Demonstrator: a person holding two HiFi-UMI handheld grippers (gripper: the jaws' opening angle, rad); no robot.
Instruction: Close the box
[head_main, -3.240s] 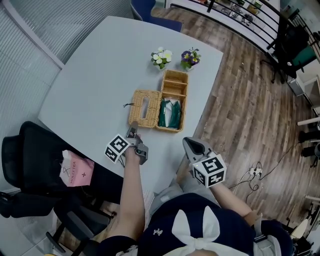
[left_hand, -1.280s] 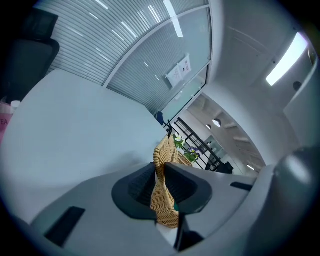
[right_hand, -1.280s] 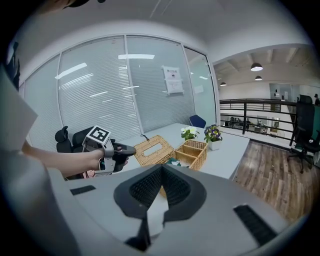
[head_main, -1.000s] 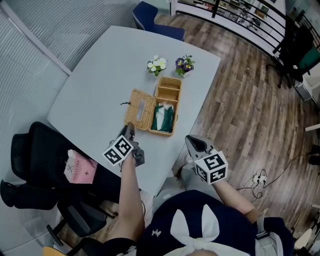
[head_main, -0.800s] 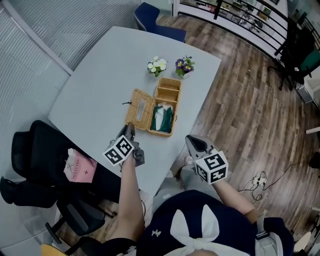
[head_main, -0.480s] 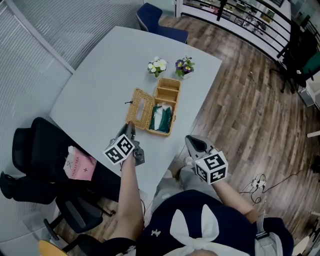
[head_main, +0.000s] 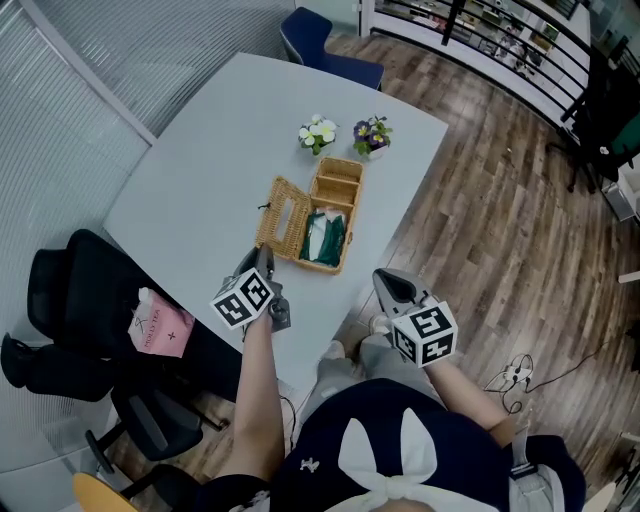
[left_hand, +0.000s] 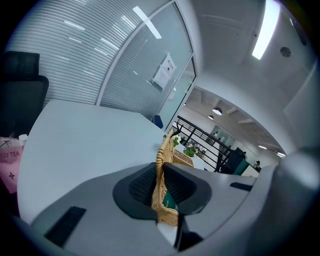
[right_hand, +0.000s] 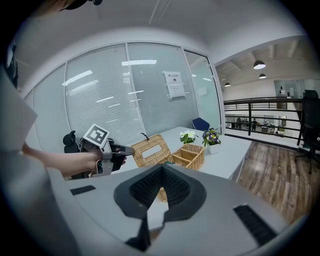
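A wicker box (head_main: 353, 205) stands near the table's front edge, with a green packet (head_main: 322, 237) in its near compartment. Its wicker lid (head_main: 283, 215) is hinged open to the left and tilted up off the table. My left gripper (head_main: 264, 253) is at the lid's near corner. In the left gripper view the lid (left_hand: 166, 146) runs edge-on between the narrow jaws of the left gripper (left_hand: 160, 172), which grip it. My right gripper (head_main: 381, 277) hovers off the table's front edge, shut and empty. The right gripper view shows the lid (right_hand: 150, 148), the box (right_hand: 192, 156) and the left gripper (right_hand: 131, 149).
Two small flower pots, white (head_main: 319, 131) and purple (head_main: 372, 133), stand just behind the box. A black office chair (head_main: 85, 300) with a pink bag (head_main: 158, 325) sits at the table's left. A blue chair (head_main: 322, 38) is at the far end. Wooden floor lies to the right.
Over the span the lid has risen from lying flat to tilted, with my left gripper at its near corner. In the last second hardly anything moves. The right gripper stays put.
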